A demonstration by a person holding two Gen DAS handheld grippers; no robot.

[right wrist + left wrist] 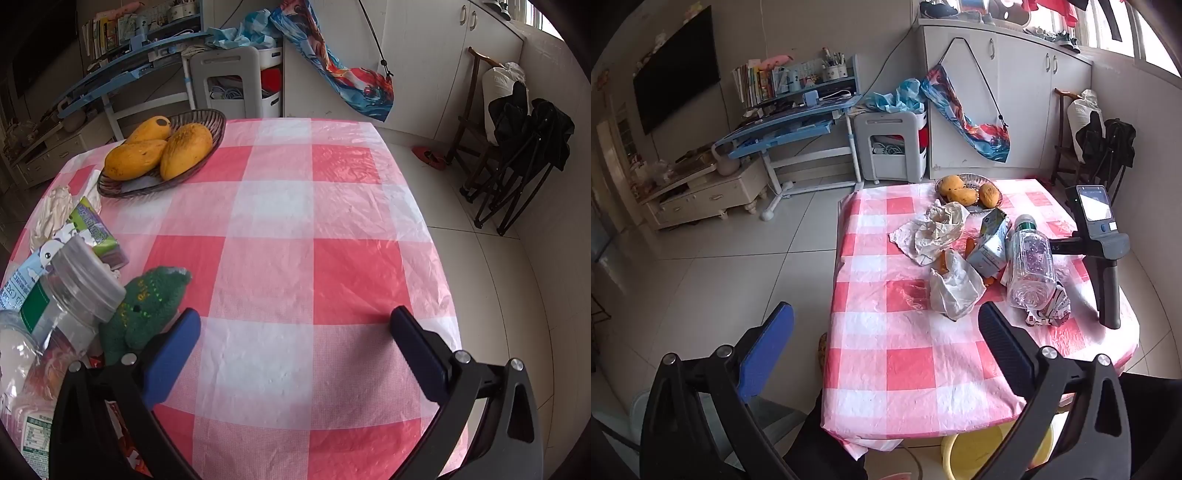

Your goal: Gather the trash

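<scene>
Table (886,369) under a pink-and-white checked plastic cloth filled both views; a yellow bin (964,452) showed beneath its near edge, likely the drop point, though that is a guess. Trash sat bunched toward the middle of the table, near the fruit basket. Largest piece was the clear plastic bottle (1030,266), lying on its side with its base toward the left gripper and touching a crushed printed wrapper (1049,312). Next, a crumpled cream paper bag (934,232), a white crumpled wrapper (955,291), and a small drink carton (991,243) tilted against the bottle. Orange scraps (943,260) poked out between these; could not tell what they were. A wicker basket (210,122) held three mangoes (186,149) at the far side; a green knitted toy (147,306) lay just beside the bottle cap. Left gripper (886,350) hung over the near table edge, jaws spread wide, nothing between them. Right gripper (295,354) hovered over bare cloth to the right of the pile, jaws equally wide and empty. Nothing collected yet, by the look of it. Risks from here: the smooth bottle could roll or squirt from the pads if pinched off-centre; thin wrappers could be grabbed together with the loose cloth, dragging the pile; the toy or mangoes could be mistaken for rubbish.
</scene>
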